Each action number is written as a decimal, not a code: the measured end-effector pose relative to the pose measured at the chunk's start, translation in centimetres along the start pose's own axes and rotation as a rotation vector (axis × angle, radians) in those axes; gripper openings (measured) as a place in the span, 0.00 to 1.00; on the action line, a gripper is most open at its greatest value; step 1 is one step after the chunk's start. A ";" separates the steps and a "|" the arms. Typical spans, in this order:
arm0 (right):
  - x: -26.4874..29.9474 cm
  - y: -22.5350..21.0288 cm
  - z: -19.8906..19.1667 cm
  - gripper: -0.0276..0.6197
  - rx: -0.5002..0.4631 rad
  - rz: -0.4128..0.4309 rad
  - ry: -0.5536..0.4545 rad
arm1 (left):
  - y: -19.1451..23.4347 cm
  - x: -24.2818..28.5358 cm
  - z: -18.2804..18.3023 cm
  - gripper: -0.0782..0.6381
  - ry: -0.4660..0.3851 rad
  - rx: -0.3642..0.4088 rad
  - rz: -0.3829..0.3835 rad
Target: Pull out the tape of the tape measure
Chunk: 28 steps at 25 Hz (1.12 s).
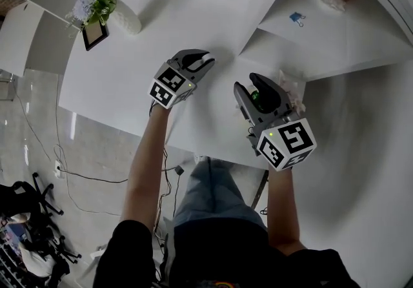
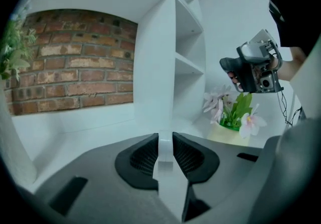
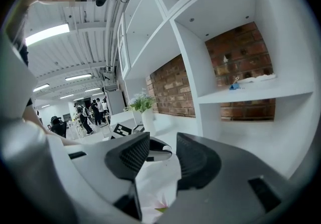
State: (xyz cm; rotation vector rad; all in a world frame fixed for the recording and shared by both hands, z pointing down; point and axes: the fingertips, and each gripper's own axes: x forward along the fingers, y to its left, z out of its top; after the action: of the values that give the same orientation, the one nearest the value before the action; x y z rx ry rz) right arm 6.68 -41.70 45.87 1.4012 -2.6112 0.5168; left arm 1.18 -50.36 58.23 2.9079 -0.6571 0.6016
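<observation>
No tape measure shows in any view. In the head view my left gripper [image 1: 205, 61] hovers over the white table [image 1: 129, 80], its jaws pointing right. In the left gripper view its jaws [image 2: 164, 140] stand a narrow slit apart, and only a white shelf edge shows through the slit. My right gripper [image 1: 256, 86] is held at the table's right end, above a small pot of pink flowers [image 2: 231, 127]. Its jaws [image 3: 159, 153] are spread wide with nothing between the pads. Through that gap I see the left gripper [image 3: 156, 150] beyond. The right gripper [image 2: 233, 72] also shows in the left gripper view, at the upper right.
A white shelf unit [image 1: 284, 28] stands at the table's right end, with a blue binder clip [image 1: 297, 17] on one shelf. A white vase of blue flowers [image 1: 124, 17] and a small dark frame [image 1: 95, 35] stand at the far left. A brick wall [image 2: 75, 62] runs behind. Cables lie on the floor.
</observation>
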 end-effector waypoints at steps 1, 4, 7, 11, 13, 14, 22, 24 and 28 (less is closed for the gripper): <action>-0.1 0.3 0.2 0.28 -0.006 0.006 0.000 | -0.4 -0.8 0.5 0.23 -0.008 0.002 -0.002; -0.3 1.6 0.6 0.28 -0.036 0.034 0.012 | -2.2 -3.8 2.2 0.23 -0.026 0.025 -0.012; -0.6 3.8 0.1 0.28 -0.108 0.088 0.064 | -5.2 -7.1 3.4 0.23 -0.027 0.075 -0.045; -0.9 7.8 -2.6 0.28 -0.286 0.201 0.203 | -9.6 -11.6 3.8 0.23 -0.014 0.133 -0.095; -1.2 10.1 -4.9 0.28 -0.417 0.260 0.300 | -11.7 -13.6 3.4 0.23 -0.004 0.150 -0.115; -1.4 11.1 -6.2 0.28 -0.490 0.287 0.351 | -12.7 -14.4 3.2 0.23 -0.001 0.155 -0.124; -3.0 14.7 -16.6 0.30 -0.969 0.434 0.663 | -19.9 -17.9 1.4 0.23 0.005 0.204 -0.209; -3.3 15.2 -17.7 0.30 -1.018 0.454 0.692 | -20.9 -18.6 1.5 0.23 -0.005 0.212 -0.222; -3.8 16.1 -18.0 0.22 -1.063 0.470 0.689 | -22.4 -19.4 1.5 0.23 -0.011 0.230 -0.249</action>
State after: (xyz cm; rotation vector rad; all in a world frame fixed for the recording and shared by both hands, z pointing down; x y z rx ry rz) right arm -5.35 -24.04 57.83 0.2080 -2.0142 -0.3112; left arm -4.74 -22.85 48.90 3.1355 -0.2314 0.6694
